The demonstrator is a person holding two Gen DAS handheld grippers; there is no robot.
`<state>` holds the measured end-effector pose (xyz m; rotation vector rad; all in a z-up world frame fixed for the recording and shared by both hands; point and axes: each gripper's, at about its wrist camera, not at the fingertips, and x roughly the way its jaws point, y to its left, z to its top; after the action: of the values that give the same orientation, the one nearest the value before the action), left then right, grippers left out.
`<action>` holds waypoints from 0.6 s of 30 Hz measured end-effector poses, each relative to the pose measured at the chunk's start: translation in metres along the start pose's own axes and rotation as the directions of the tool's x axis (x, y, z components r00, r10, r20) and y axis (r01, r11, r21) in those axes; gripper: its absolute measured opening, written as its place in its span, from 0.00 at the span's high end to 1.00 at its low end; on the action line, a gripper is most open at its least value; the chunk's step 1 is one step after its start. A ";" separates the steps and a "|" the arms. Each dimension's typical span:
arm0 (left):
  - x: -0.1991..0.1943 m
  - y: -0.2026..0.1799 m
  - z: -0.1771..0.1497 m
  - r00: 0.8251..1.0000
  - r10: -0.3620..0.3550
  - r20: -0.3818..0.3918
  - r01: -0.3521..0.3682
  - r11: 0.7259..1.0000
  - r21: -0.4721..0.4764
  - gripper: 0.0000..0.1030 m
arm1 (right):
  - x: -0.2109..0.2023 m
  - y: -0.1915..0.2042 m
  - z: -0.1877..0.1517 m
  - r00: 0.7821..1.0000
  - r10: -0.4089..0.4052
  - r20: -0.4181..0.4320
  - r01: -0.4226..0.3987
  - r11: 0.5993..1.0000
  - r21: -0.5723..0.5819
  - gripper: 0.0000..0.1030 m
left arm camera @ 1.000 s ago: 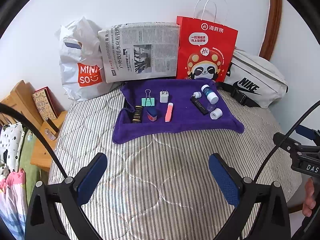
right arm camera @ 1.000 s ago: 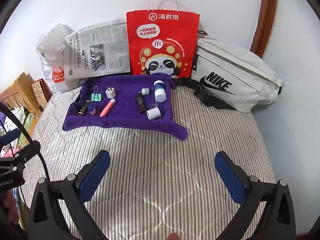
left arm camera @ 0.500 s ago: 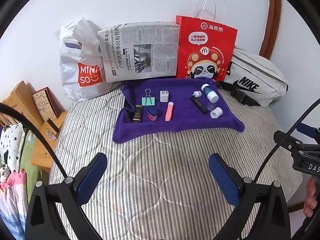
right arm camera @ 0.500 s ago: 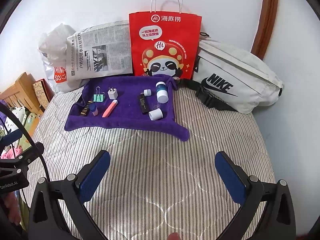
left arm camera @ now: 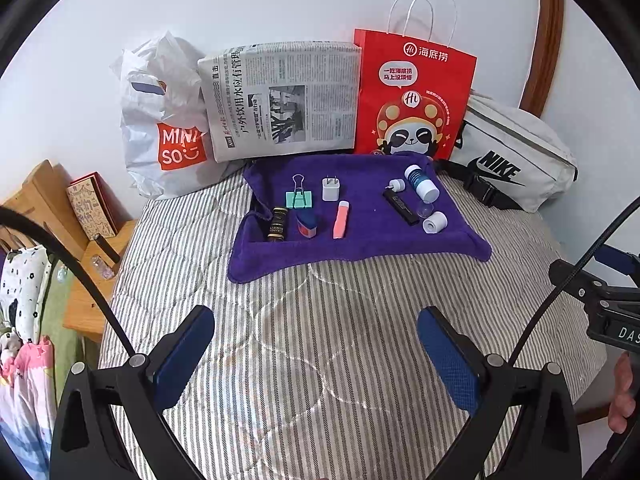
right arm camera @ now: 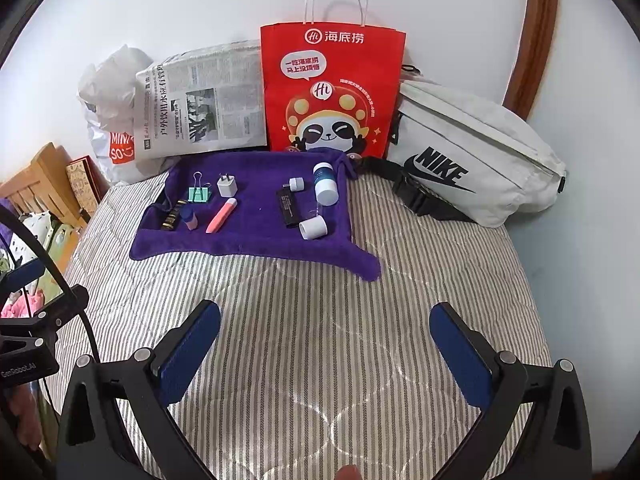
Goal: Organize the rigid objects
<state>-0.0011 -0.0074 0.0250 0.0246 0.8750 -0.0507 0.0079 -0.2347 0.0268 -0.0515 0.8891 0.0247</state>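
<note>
A purple towel (left arm camera: 368, 236) (right arm camera: 256, 240) lies on the striped bed and holds small items: a green binder clip (left arm camera: 299, 198), a white charger plug (left arm camera: 330, 189), a dark small bottle (left arm camera: 277, 225), a blue-and-red eraser (left arm camera: 307, 226), a pink tube (left arm camera: 340, 225) (right arm camera: 221, 215), a black flat bar (left arm camera: 401, 206), a blue-and-white bottle (left arm camera: 421, 183) (right arm camera: 325, 182) and a white cap (left arm camera: 434, 223). My left gripper (left arm camera: 316, 356) and right gripper (right arm camera: 325, 356) are both open and empty, above the bedspread in front of the towel.
Against the wall stand a white Miniso bag (left arm camera: 164, 128), a folded newspaper (left arm camera: 280, 100), a red paper bag (left arm camera: 412, 100) and a white Nike waist bag (left arm camera: 516, 160). A wooden bedside stand (left arm camera: 84, 248) is at the left. The bed edge drops off left and right.
Both grippers have drifted slightly; the right view's scene shifted a little right and down. Nothing on the towel moved.
</note>
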 end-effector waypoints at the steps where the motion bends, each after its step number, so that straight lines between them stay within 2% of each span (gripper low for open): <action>1: 0.000 0.000 0.000 1.000 0.000 0.000 0.000 1.000 0.000 0.01 | 0.000 0.000 0.000 1.000 0.000 0.000 0.000 1.000 0.000 0.00; 18: 0.000 0.002 -0.001 1.000 0.000 -0.005 0.000 1.000 0.004 0.01 | 0.003 -0.001 -0.003 1.000 -0.005 -0.006 0.005 1.000 0.004 0.00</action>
<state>-0.0017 -0.0056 0.0242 0.0282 0.8802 -0.0520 0.0082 -0.2359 0.0226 -0.0497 0.8954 0.0181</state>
